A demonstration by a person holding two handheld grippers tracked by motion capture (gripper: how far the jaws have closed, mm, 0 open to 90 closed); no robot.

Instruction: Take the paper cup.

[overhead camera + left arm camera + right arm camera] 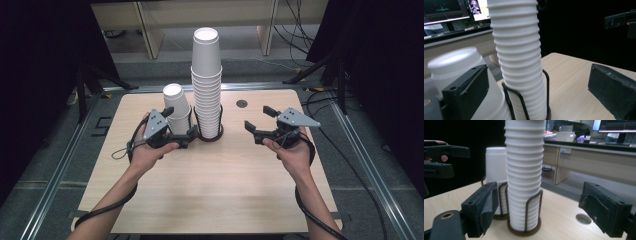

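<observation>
Forearms and hands at the near edge, each carrying a black two-jaw tool with a grey three-cornered plate on top and a trailing black cable. Table [210, 190]: pale wood-grain laminate, rounded corners, smooth matte top, a small round hole [242, 103] near its far edge. Tall stack of white paper cups [206, 80]: nested upside down, rolled rims forming close horizontal ribs, flat base uppermost; stands at the middle of the table in a dark wire holder [210, 131] of thin upright loops on a round base. Short stack of white cups [177, 107]: same make, far fewer cups, in a second wire holder just to the left of the tall one and nearly touching it. Left gripper [181, 127]: jaws spread wide, flat black pads with screw holes; one jaw lies close against the short stack's side and the other reaches toward the tall stack's holder; from its own view the tall stack's lower ribs [520, 65] stand between the pads, which do not press on anything. Right gripper [260, 119]: jaws likewise spread wide, holding nothing, apart from the cups on the right of the tall stack; its pads [485, 207] carry a worn, peeling black lining, and the tall stack [524, 177] sits framed between them farther off.
</observation>
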